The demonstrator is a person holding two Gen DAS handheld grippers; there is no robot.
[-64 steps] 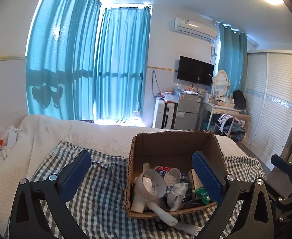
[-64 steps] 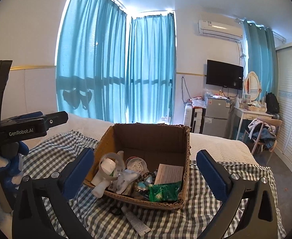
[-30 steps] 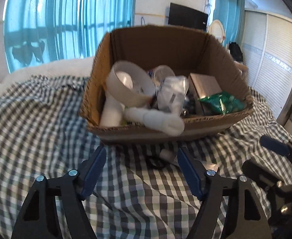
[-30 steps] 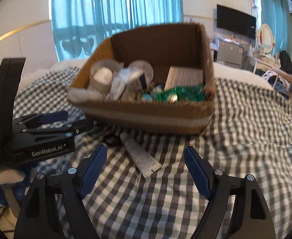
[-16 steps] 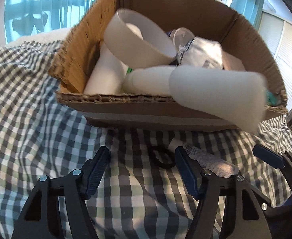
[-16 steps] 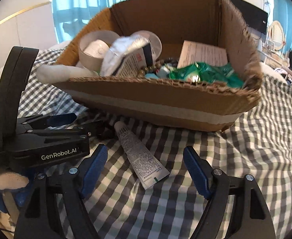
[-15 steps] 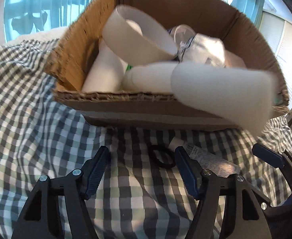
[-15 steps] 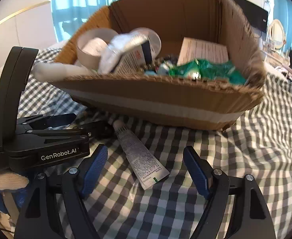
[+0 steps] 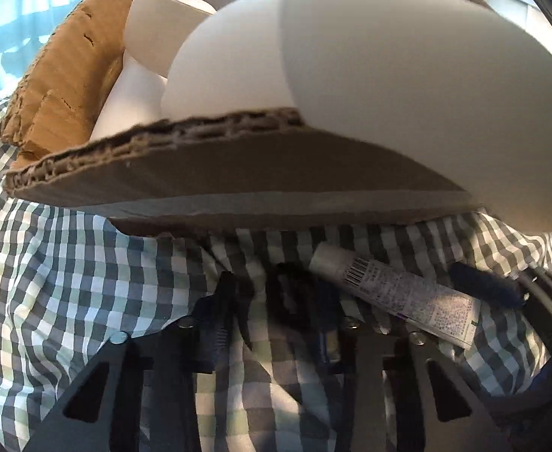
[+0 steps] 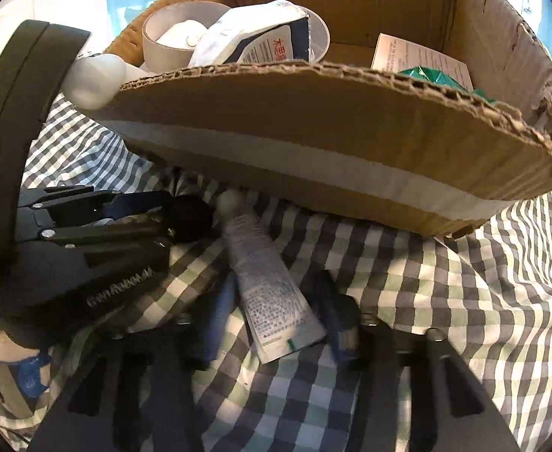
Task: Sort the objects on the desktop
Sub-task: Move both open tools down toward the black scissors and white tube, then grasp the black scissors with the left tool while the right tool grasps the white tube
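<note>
In the left wrist view, the left hand-held gripper [image 9: 276,301] is closing low in the frame around a black ring [image 9: 289,297] lying on the checked cloth [image 9: 68,282]; whether the pads are pressing it, I cannot tell. The cardboard box [image 9: 219,184] is filling the upper frame.

In the right wrist view, the right hand-held gripper [image 10: 276,309] is closing at bottom centre on a white tube [image 10: 264,282], its pads flanking the crimped end.
</note>
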